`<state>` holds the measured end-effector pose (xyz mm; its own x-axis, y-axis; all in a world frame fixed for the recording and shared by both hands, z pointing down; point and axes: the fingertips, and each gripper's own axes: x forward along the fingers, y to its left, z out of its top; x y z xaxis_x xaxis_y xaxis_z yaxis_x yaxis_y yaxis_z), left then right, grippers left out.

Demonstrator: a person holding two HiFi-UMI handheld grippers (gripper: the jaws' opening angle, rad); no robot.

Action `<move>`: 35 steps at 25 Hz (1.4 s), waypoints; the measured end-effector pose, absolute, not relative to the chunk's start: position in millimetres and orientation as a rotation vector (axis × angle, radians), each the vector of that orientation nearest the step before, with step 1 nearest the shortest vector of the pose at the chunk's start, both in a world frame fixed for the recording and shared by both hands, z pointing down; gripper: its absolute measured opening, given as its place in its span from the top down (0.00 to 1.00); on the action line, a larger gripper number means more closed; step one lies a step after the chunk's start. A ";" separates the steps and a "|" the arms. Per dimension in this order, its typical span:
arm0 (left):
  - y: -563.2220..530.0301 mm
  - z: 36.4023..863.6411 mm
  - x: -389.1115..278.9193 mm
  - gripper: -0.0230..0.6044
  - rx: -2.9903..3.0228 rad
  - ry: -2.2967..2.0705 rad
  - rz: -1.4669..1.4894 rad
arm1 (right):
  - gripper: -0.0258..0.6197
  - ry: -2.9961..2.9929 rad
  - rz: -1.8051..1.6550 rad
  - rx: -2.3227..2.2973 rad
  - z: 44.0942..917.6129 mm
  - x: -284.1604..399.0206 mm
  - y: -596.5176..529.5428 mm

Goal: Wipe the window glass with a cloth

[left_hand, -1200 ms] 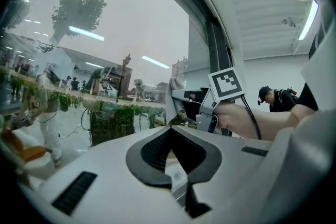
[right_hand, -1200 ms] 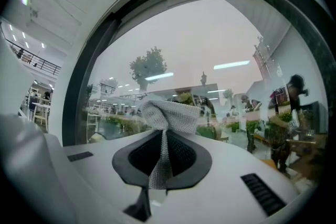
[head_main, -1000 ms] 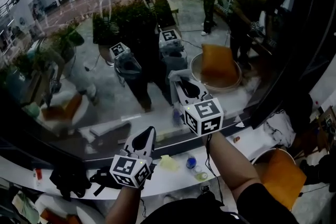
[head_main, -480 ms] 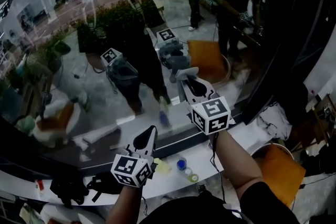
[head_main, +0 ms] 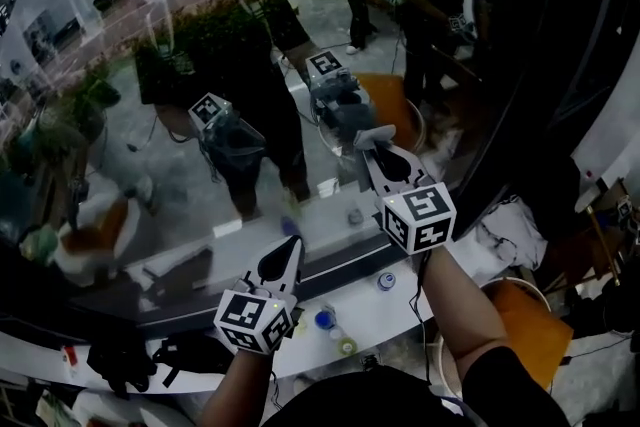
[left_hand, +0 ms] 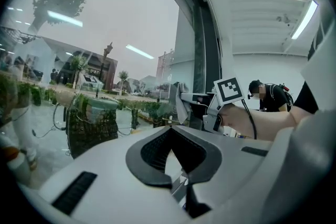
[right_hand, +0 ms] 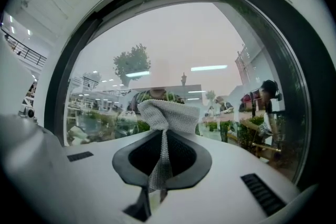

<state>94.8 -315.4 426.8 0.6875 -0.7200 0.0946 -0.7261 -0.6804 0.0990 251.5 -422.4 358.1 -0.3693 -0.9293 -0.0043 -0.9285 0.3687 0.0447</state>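
The window glass [head_main: 120,45] fills the head view and mirrors the room and both grippers. My right gripper [head_main: 374,139] is raised to the pane and shut on a grey-white woven cloth [head_main: 366,135], whose bunched end sits at the glass. In the right gripper view the cloth [right_hand: 165,113] stands out from between the jaws of the right gripper [right_hand: 159,150], before the glass [right_hand: 184,39]. Lower down, my left gripper [head_main: 284,257] hangs over the sill, shut and holding nothing. The left gripper view shows the left gripper [left_hand: 176,178] and, beyond it, the cloth [left_hand: 181,105] at the pane.
A white sill [head_main: 440,280] runs below the glass with small blue caps [head_main: 322,319] and a greenish one [head_main: 346,346]. Dark bundled things [head_main: 120,355] lie at its left. A black window frame [head_main: 535,65] rises at the right; an orange seat [head_main: 528,325] stands below it.
My right gripper has slid to the right along the glass with the cloth. The left gripper has stayed almost where it was. The head view has shifted.
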 end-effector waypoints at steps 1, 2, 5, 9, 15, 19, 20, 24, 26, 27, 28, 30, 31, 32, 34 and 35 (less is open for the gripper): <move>-316.7 427.4 101.7 0.96 2.772 -1.188 0.075 | 0.90 -2.577 -0.064 1.755 359.1 260.4 -423.6; -317.9 428.0 108.4 0.96 2.777 -1.186 0.078 | 0.90 -2.572 -0.064 1.757 360.2 269.5 -425.0; -321.3 427.8 123.9 0.96 2.782 -1.186 0.074 | 0.90 -2.563 -0.063 1.755 363.0 292.1 -428.2; -324.9 427.6 131.7 0.96 2.780 -1.200 0.066 | 0.90 -2.575 -0.083 1.734 362.8 297.6 -428.9; -330.0 427.4 129.0 0.96 2.759 -1.242 0.065 | 0.90 -2.598 -0.079 1.724 362.6 294.6 -431.5; -330.4 426.8 126.2 0.96 2.754 -1.262 0.067 | 0.90 -2.609 -0.066 1.723 363.0 294.4 -431.4; -330.7 426.6 125.5 0.96 2.752 -1.264 0.065 | 0.90 -2.611 -0.064 1.721 363.1 293.7 -431.7; -329.5 426.6 126.6 0.96 2.756 -1.253 0.073 | 0.90 -2.618 -0.067 1.715 363.0 292.3 -432.1; -328.5 427.1 127.1 0.96 2.758 -1.252 0.082 | 0.90 -2.623 -0.069 1.717 362.6 292.3 -431.7; -328.3 426.9 127.2 0.96 2.758 -1.253 0.084 | 0.90 -2.626 -0.070 1.718 362.5 292.5 -431.7; -328.3 426.5 127.3 0.96 2.759 -1.255 0.085 | 0.90 -2.628 -0.070 1.717 362.5 292.7 -431.8; -328.1 425.3 127.6 0.96 2.760 -1.259 0.086 | 0.90 -2.630 -0.068 1.713 362.8 292.7 -431.8; -327.8 424.4 128.1 0.96 2.760 -1.261 0.085 | 0.90 -2.630 -0.067 1.710 363.0 292.5 -431.6; -327.3 423.5 128.8 0.96 2.761 -1.262 0.083 | 0.90 -2.630 -0.065 1.706 363.1 292.4 -431.4; -325.9 421.9 130.5 0.96 2.767 -1.262 0.082 | 0.90 -2.630 -0.062 1.701 363.1 291.7 -431.2; -325.2 421.5 131.1 0.96 2.770 -1.261 0.082 | 0.90 -2.630 -0.061 1.698 363.4 291.2 -431.3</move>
